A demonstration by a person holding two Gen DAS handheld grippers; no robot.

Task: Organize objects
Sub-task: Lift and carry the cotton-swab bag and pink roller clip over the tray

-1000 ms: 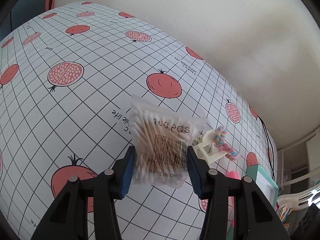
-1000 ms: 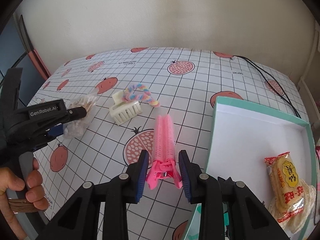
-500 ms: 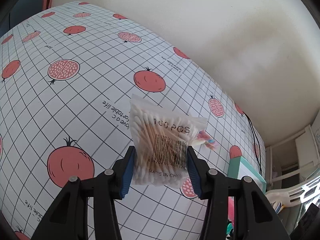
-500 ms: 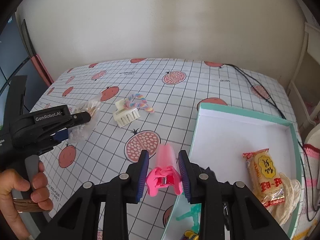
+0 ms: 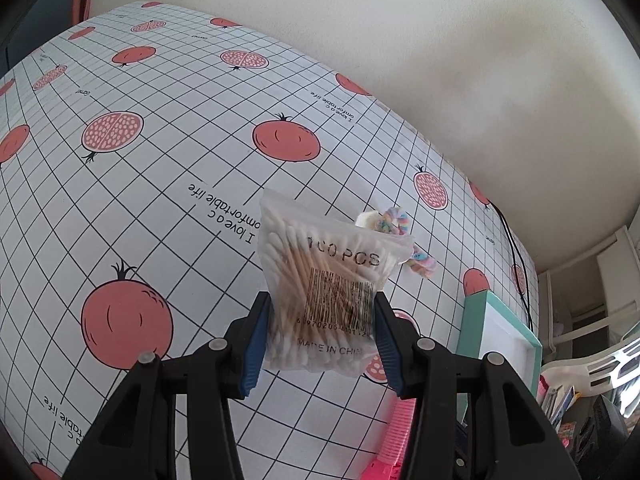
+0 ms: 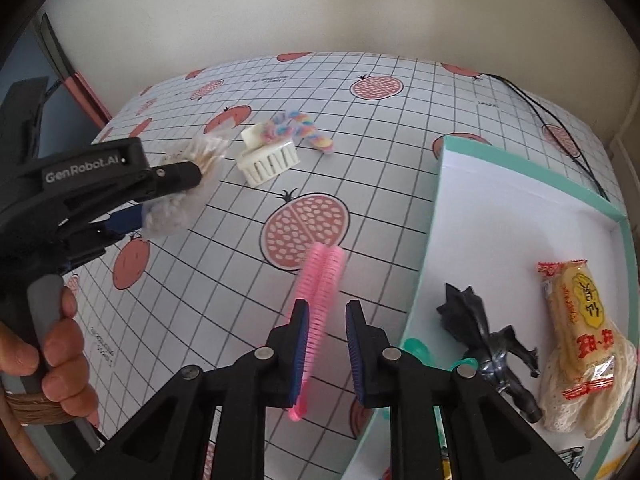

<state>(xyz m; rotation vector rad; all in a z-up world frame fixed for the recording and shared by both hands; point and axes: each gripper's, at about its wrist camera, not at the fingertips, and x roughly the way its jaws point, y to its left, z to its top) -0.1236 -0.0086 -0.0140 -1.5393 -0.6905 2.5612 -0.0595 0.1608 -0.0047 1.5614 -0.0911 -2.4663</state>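
Observation:
A clear bag of cotton swabs [image 5: 320, 280] marked "100 PCS" hangs above the pomegranate-print tablecloth [image 5: 160, 184], with my left gripper [image 5: 320, 320] shut on its lower half. In the right wrist view the same bag [image 6: 200, 152] and left gripper [image 6: 176, 184] sit at the left, held by a hand [image 6: 52, 360]. My right gripper [image 6: 326, 320] is shut on a pink hair clip [image 6: 322, 276]. The clip is tilted edge-on, lies against the left finger, and is just left of the teal box [image 6: 436, 184]. The clip's end [image 5: 396, 424] shows low in the left wrist view.
A white claw clip [image 6: 268, 160] and a rainbow hair tie [image 6: 304, 128] lie on the cloth beyond the grippers. The white-lined box holds a black toy figure [image 6: 488, 336], a snack packet [image 6: 576, 320] and a lace item [image 6: 592, 400]. A black cable [image 6: 560, 120] runs behind the box.
The pink clip has turned edge-on between the right fingers and the right gripper has dropped lower beside the box. The left gripper has carried the swab bag rightward, toward the box.

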